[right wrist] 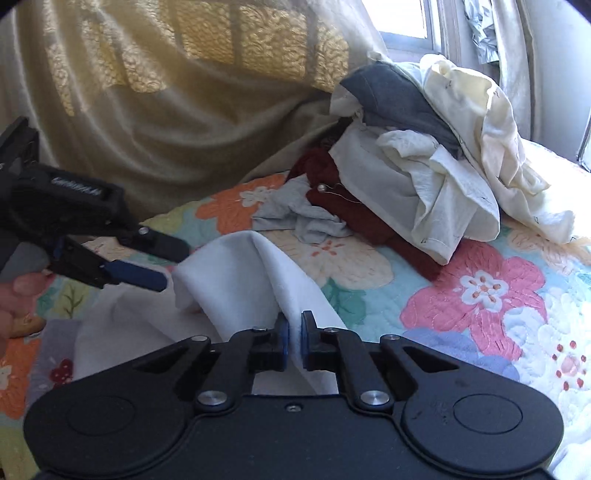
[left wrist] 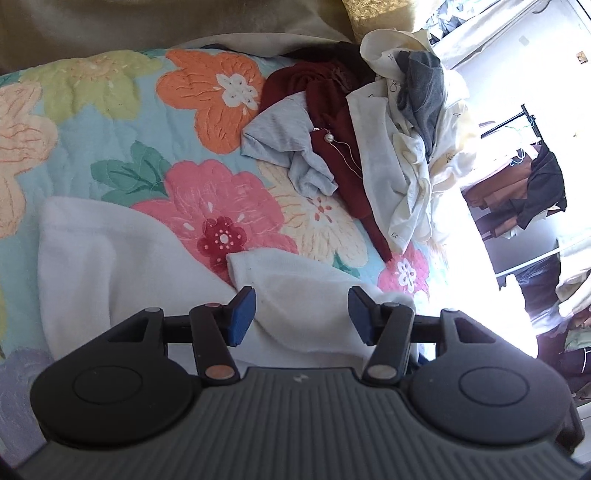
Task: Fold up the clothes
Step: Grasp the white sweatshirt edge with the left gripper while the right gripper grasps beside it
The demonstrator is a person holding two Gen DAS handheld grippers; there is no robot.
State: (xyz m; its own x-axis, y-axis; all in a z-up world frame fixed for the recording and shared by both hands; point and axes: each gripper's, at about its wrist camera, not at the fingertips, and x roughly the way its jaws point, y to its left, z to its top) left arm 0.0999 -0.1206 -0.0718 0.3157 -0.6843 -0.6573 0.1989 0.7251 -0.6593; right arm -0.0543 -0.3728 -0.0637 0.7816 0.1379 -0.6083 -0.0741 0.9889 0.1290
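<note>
Left wrist view: the left tongs [left wrist: 301, 312] sit open over a soft white fleece garment [left wrist: 110, 258] lying on the flowery quilted bedspread [left wrist: 110, 147], pads not pinching it. Right wrist view: the right tongs [right wrist: 293, 341] are clamped on a raised fold of that fleece, and the other tongs' blue pads [right wrist: 138, 275] look like they're just beside its edge, hard to tell.

This is a bedroom in a home. A bed is spread with a quilted floral bedspread [left wrist: 122, 147], a heap of unfolded clothes [right wrist: 424, 184] lies on it, and a patterned yellow curtain [right wrist: 184, 92] hangs just behind by a sunlit window [right wrist: 410, 18]. Off the bed's edge stands a garment rack [left wrist: 524, 173] hung with dark and brown clothing.
</note>
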